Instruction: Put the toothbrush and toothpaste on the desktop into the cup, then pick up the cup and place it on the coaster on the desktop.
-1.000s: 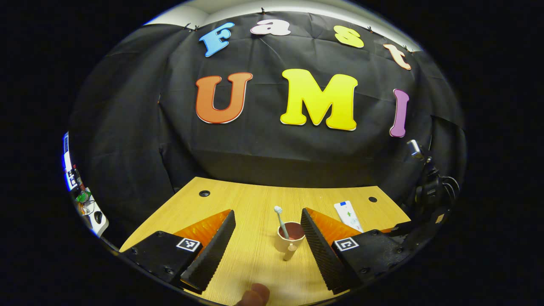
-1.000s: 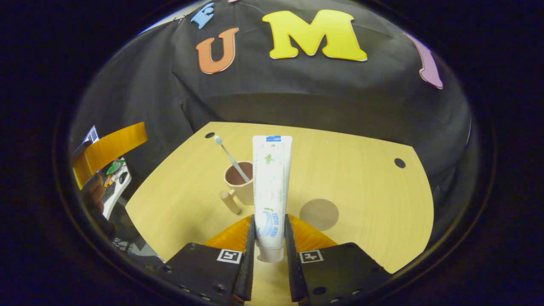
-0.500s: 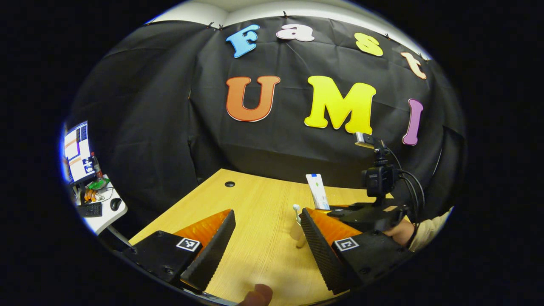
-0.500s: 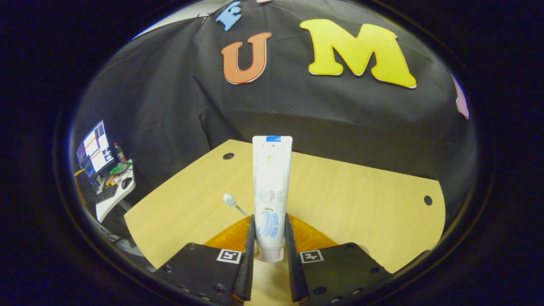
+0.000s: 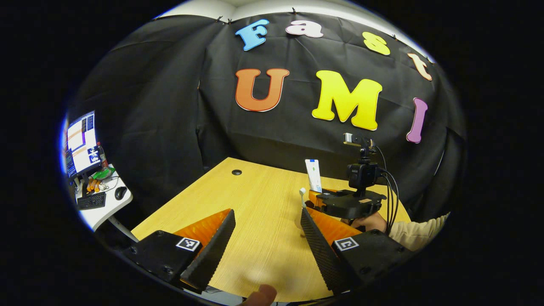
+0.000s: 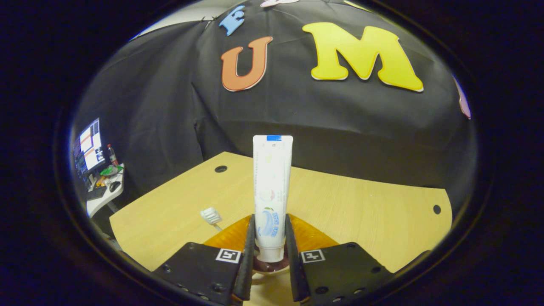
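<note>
The right tool (image 6: 269, 250), clamped on the toothpaste tube (image 6: 272, 187), has moved over the cup (image 6: 267, 267) at 6 o'clock, while the left tool (image 5: 265, 238) stands apart.

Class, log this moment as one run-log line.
right gripper: shut on toothpaste, cap-down over cup | left gripper: open, empty | toothbrush: in cup

The toothpaste (image 6: 272, 187) is standing upright between my right gripper's (image 6: 269, 259) fingers, directly over the cup (image 6: 267, 267), the toothbrush (image 6: 211, 216) head sitting to its left.
</note>
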A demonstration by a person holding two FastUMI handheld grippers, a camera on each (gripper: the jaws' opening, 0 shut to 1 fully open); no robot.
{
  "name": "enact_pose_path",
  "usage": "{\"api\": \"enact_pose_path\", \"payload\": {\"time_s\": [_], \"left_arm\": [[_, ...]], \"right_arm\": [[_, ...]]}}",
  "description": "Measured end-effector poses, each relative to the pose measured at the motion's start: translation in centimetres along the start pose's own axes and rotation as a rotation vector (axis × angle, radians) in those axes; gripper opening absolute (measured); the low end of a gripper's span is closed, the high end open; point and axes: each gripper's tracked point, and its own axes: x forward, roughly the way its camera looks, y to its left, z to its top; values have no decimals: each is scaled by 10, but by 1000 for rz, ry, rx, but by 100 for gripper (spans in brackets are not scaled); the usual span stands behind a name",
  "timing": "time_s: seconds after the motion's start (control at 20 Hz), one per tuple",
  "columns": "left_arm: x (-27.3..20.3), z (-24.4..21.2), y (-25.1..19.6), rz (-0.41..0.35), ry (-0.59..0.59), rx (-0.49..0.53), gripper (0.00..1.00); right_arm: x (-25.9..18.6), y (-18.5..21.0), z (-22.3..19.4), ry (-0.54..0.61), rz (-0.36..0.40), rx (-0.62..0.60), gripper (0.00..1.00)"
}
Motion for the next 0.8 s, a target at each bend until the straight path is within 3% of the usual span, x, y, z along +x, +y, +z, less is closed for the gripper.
{"api": "enact_pose_path", "payload": {"time_s": [0.25, 0.3, 0.65, 0.75, 0.8], "left_arm": [[-1, -1, -6, -10, 3, -5, 99], [-1, 1, -8, -15, -3, -5, 99], [8, -2, -23, -51, 8, -9, 99], [16, -4, -28, -67, 21, -13, 98], [22, -5, -32, -77, 29, -17, 99]], "right_arm": [[-8, 0, -1, -38, 3, -2, 36], [-10, -1, 2, -49, -6, -5, 41], [-43, -16, 7, -47, -22, 12, 39], [-65, -17, 13, -56, -14, -16, 42], [-77, -19, 17, -63, -10, -29, 54]]}}
